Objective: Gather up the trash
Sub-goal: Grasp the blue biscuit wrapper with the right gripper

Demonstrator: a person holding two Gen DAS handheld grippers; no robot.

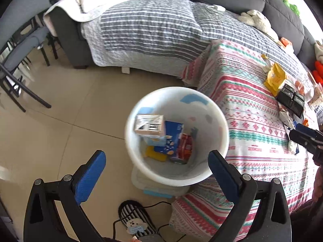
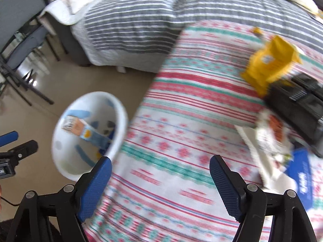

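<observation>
Trash (image 2: 270,64) litters patterned cloth (image 2: 181,121) beside bin (image 1: 141,167).

Between our left tongs' (image 1: 157,159) blue pads a white bin (image 1: 214,109), right of it a red-and-green patterned cloth (image 1: 252,133), beyond, a yellow packet (image 1: 275,78), we note

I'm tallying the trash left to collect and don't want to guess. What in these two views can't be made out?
- Bin bottom, left wrist view: the carton and blue packet hide whatever lies underneath.
- Papers by the black box, right wrist view: motion blur makes count and print unreadable.
- Items past the yellow bag, left wrist view: small, cut by the right edge.
</observation>
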